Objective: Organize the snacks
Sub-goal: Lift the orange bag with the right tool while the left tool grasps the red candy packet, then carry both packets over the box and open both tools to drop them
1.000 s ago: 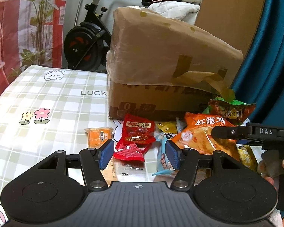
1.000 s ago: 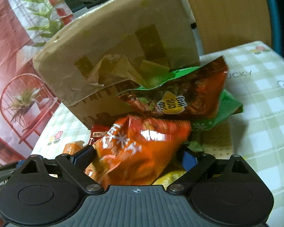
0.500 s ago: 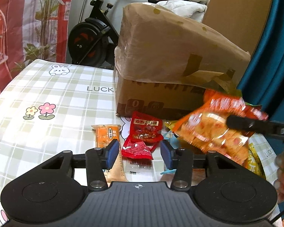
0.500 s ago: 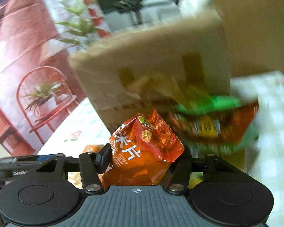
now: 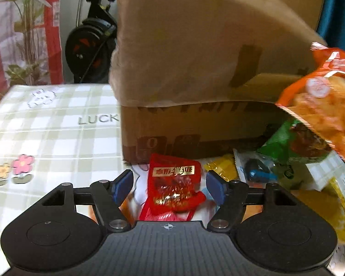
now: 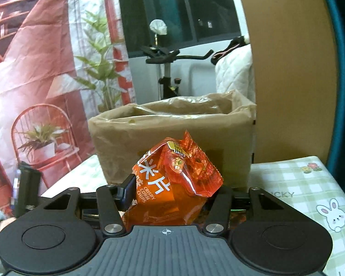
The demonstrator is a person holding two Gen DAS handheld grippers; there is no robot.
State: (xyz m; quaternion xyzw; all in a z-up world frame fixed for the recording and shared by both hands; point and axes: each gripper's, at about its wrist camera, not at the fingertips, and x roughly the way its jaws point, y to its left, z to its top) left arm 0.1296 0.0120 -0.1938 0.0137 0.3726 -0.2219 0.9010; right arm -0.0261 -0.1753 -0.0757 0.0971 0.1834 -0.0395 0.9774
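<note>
While the right gripper (image 6: 172,192) is closed on the orange chips bag (image 6: 177,179), the bag stands up between its fingers, crumpled, with the words "crispy corn chips" on its side. The bag is lifted off the table (image 6: 294,184) and is in front of the box (image 6: 172,133). In the left view the same bag (image 5: 326,105) hangs at the right edge, above the other snacks.

The left gripper (image 5: 170,186) has its jaws opening, with a wide gap. A red packet (image 5: 174,188) lies on the table (image 5: 46,126) between the blue pads (image 5: 123,185), but they do not touch it. Under and beside the red packet there are more small packets; they are blurred. To the right lie a yellow packet (image 5: 220,165), a clear packet with something blue (image 5: 255,168) in it, and a green bag (image 5: 285,142). A larger yellow bag (image 5: 322,209) lies at the right edge.

Behind the snacks the box (image 5: 195,124) stands on the checked tablecloth. It is open at the top and lined with brown plastic film (image 6: 184,110). From the right view I can see only the liner near the rim; I cannot tell what is inside the box.

Behind the table stands an exercise bike (image 6: 168,73).
</note>
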